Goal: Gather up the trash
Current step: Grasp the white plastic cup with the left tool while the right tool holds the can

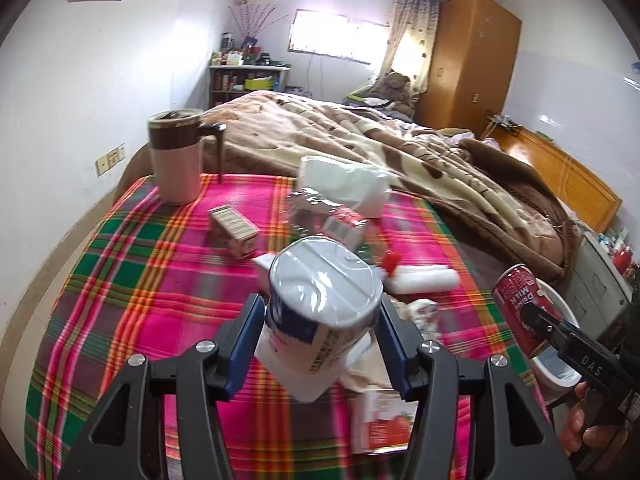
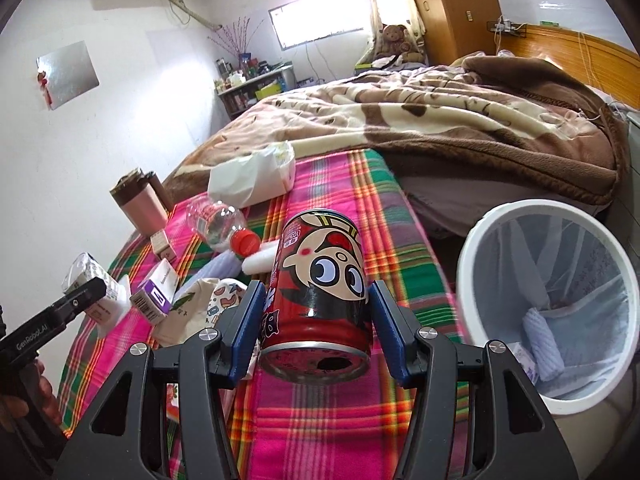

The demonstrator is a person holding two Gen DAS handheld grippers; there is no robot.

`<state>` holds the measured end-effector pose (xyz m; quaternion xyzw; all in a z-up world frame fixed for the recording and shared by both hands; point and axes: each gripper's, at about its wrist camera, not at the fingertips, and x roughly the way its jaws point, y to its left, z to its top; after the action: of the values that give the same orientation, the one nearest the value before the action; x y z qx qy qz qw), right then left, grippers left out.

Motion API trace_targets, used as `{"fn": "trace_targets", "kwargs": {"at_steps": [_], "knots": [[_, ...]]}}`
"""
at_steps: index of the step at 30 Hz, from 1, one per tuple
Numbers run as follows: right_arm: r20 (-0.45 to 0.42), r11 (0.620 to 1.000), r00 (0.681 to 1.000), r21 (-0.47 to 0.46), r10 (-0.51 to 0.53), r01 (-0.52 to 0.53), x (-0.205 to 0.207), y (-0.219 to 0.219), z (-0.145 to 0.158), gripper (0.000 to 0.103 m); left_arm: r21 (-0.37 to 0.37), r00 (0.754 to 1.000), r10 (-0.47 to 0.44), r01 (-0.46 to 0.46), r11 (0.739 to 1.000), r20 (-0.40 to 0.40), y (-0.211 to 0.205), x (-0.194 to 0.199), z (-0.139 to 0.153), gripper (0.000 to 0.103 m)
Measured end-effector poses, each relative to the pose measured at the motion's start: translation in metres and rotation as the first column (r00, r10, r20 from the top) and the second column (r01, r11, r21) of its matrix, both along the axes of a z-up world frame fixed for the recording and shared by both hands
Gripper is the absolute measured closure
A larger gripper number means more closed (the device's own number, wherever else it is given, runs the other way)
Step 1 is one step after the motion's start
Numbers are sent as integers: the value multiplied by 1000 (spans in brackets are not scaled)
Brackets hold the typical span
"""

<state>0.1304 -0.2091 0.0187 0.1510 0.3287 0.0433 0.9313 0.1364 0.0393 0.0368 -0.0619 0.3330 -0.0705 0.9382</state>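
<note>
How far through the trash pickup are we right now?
Some trash already lies in the white bin. In hand: the left gripper clamps a white cup, and the right gripper clamps a red can, neither over the bin yet. Left on the plaid cloth: a clear bottle, small boxes and wrappers.
</note>
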Motion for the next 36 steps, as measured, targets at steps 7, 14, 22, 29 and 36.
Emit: {"fn": "trace_targets", "kwargs": {"at_steps": [7,14,22,29,36], "knots": [[24,999,999,12,-38,38,-11,-23,7,48,7,998,-55,54,998,31,-32,-4,10,47],[30,998,998,18,-58,58,-19,-36,7,48,9,996,-88,88,996,28,-41,-9,7,49],[35,998,998,39,-43,41,-24,-37,4,48,49,1000,-23,24,998,-11,-17,-37,-11,23],[29,999,999,37,-32,31,-28,-33,3,48,91,996,89,-87,992,-17,6,-45,-28,19],[27,999,999,27,-23,22,-30,-28,3,48,70,989,95,-87,994,-113,10,-28,-58,19]]}}
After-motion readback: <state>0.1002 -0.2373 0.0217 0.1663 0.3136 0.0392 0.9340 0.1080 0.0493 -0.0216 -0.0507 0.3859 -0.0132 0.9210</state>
